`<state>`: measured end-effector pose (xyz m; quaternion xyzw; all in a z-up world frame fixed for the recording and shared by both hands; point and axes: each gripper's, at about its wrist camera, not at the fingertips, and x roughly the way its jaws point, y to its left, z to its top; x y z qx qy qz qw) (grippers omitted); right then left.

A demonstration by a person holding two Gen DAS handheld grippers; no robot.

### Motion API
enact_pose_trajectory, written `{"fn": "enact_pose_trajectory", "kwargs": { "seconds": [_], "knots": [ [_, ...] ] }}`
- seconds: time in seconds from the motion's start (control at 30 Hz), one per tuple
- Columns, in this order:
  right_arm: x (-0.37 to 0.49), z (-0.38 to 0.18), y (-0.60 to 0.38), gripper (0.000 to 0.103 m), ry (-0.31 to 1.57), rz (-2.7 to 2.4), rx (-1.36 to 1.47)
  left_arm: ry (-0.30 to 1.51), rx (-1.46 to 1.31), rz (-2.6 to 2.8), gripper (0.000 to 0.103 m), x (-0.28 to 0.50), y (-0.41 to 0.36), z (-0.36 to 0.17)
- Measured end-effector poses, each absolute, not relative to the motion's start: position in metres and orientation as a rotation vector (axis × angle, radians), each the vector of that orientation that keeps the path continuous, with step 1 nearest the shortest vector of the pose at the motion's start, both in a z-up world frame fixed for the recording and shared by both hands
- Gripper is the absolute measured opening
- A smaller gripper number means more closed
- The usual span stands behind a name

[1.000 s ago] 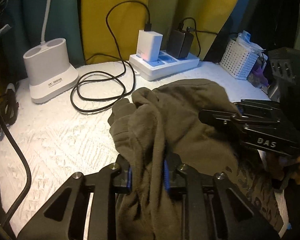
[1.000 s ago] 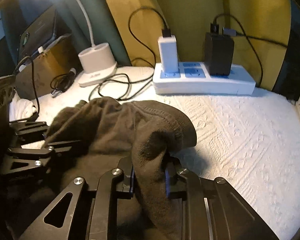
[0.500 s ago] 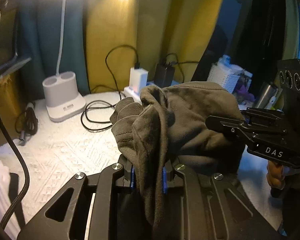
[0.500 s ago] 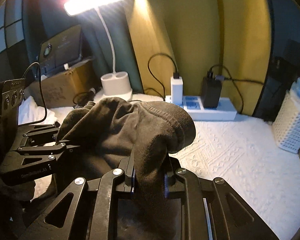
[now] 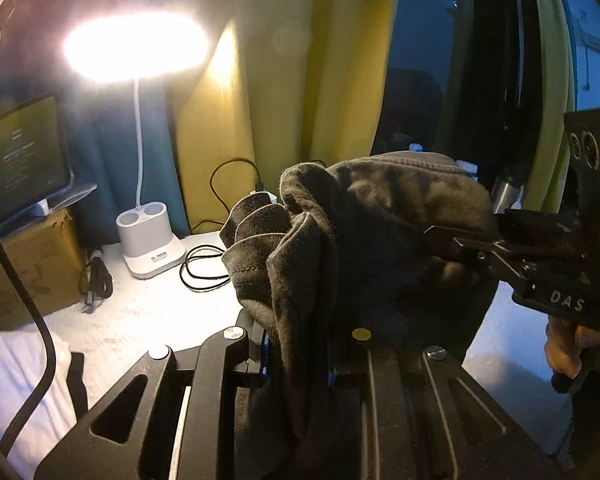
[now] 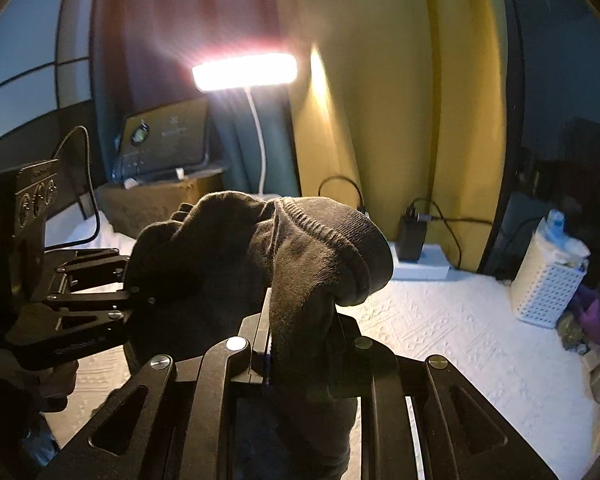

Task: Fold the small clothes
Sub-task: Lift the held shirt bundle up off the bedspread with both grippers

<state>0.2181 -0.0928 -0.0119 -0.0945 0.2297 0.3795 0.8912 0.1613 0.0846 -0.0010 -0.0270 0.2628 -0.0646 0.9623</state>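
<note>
**Garment held in the air between two grippers**

Garment [image 5: 380, 240], a dark brownish-grey knit piece with a ribbed hem, hangs bunched above the white textured tabletop [image 6: 480, 340], clear of it as far as the pictures show. It is pinched at two places: the left gripper [image 5: 296, 354] has its jaws closed on a thick gather of cloth, and the right gripper [image 6: 300, 356] has its jaws clamped on a fold just below the ribbed hem. Each gripper shows in the other's view, so the two grips sit close together with slack cloth heaped between them.

To do this step well, I judge the hands should draw apart until the fabric between them goes taut and flat, keeping both grips level, so that the piece can be laid down without wrinkles. It should be kept away from the desk lamp [image 5: 140, 216], the black cables [image 5: 204, 268] and the power strip [image 6: 420, 268] at the back.

Much is hard to read. The lamp's glare washes out the upper scene. The lower part of the garment drops behind the gripper bodies, so its shape and kind cannot be told. The white basket [image 6: 548, 284] at the right is cut off by the fisheye edge.
</note>
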Motion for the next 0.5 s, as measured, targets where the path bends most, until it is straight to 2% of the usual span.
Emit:
{"fn": "enact_pose_trajectory", "kwargs": {
  "seconds": [0.5],
  "knots": [
    [0.135, 0.045, -0.111, 0.018, 0.284, 0.813, -0.212, 0.372, -0.06, -0.122, 0.017, 0.085, 0.08, 0.048]
  ]
}}
